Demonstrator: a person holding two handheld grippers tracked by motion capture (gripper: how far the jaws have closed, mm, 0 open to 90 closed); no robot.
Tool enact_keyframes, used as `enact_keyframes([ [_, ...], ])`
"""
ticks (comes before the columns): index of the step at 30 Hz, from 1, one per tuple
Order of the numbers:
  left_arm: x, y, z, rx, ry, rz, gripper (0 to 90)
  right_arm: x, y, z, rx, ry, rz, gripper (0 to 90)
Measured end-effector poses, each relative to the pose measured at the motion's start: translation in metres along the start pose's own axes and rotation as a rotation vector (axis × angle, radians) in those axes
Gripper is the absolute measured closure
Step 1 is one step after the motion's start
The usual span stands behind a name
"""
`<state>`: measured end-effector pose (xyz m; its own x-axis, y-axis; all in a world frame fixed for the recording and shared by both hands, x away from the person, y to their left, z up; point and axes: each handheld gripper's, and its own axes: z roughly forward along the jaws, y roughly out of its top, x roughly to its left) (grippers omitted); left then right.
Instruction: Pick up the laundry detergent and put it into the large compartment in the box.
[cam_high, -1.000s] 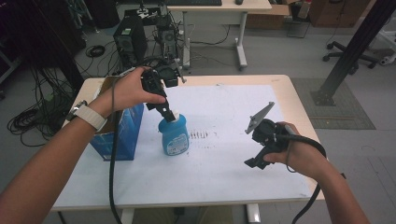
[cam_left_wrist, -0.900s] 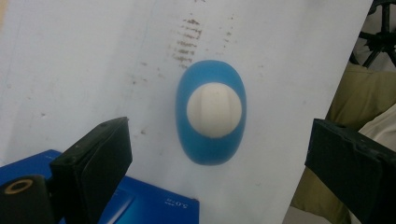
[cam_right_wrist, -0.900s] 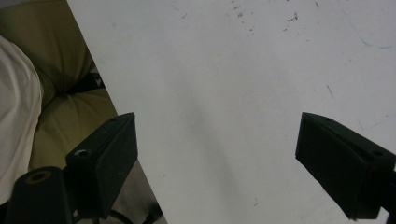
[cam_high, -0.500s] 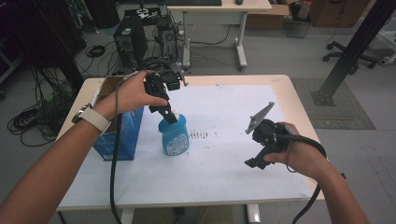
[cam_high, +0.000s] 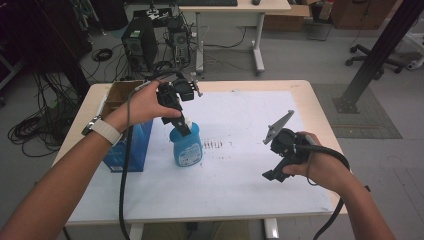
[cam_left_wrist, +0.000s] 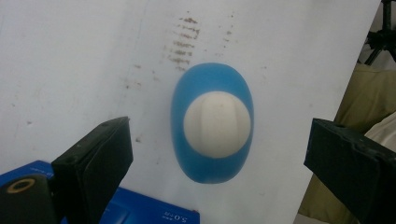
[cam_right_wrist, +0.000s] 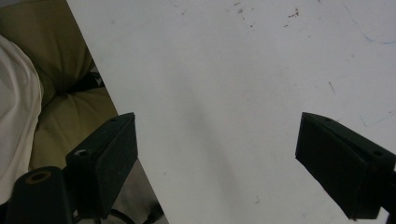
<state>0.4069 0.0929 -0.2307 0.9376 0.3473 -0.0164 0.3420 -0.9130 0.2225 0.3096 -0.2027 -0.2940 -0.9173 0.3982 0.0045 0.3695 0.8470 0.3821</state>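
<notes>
The left tool (cam_high: 184, 126) hangs directly above the squat blue plastic bottle with a round white cap (cam_high: 186, 145), which stands upright on the white-topped bench (cam_high: 235, 175), a little left of its middle. In the left gripper view the two black jaws stand wide apart on either side of the bottle (cam_left_wrist: 212, 122), well clear of it and holding nothing; the white cap (cam_left_wrist: 217, 123) faces straight up between them. Just to the bottle's left stands a blue cardboard box (cam_high: 131, 147), its top flaps open. A patch of small brown marks (cam_high: 214, 144) lies on the bench surface just right of the bottle. The right tool (cam_high: 274, 175) is held over the bench's right side, well apart from the bottle, its jaws spread wide with nothing between them but bare bench.
</notes>
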Motion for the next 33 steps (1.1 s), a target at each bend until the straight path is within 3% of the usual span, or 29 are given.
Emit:
enact_keyframes([
  [8,-0.001,0.002,0.005,0.015,0.014,-0.004,7.7,0.0,0.0,0.001,0.003,0.002,0.0,13.1],
  [16,-0.001,0.0,0.017,0.023,0.002,-0.01,7.8,0.0,0.0,0.002,0.003,0.006,-0.002,13.1],
  [33,0.0,0.0,0.034,0.012,0.002,-0.022,7.9,-0.001,-0.003,0.004,0.002,0.011,0.006,13.1],
])
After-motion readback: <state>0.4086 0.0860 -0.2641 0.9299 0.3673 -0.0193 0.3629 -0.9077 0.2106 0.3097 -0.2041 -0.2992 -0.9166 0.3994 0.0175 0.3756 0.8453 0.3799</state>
